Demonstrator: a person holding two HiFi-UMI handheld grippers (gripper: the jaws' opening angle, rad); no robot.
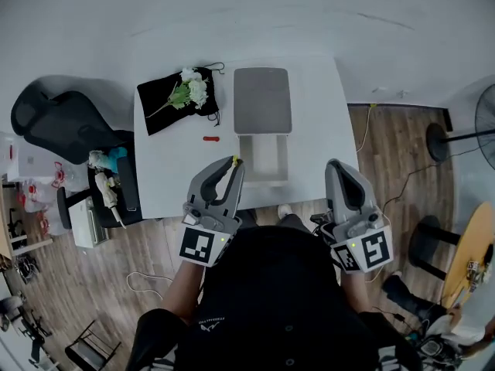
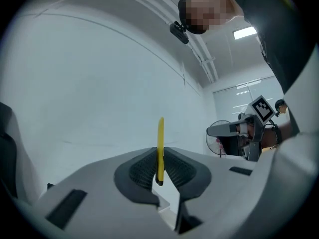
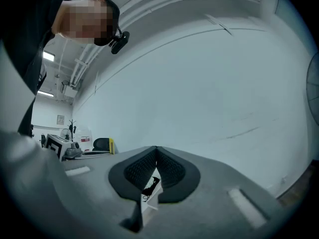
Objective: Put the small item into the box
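A yellow item [image 2: 160, 136] is clamped in the left tool [image 1: 233, 166], raised beside the open box [image 1: 267, 181] on the bench [image 1: 166, 178]. The right tool [image 3: 156, 156] is closed, empty. Placement is judged not yet done.

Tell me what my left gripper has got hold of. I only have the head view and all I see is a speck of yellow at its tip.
Observer: In the left gripper view, the left gripper is shut on a thin yellow item that stands upright between its pads.
Operator: And the right one?
Observer: The right gripper view shows the right gripper shut, its jaws meeting at the tips with nothing between them.
Operator: What is the left camera facing?
Observer: A bare white wall, with a lit ceiling light at the upper right.
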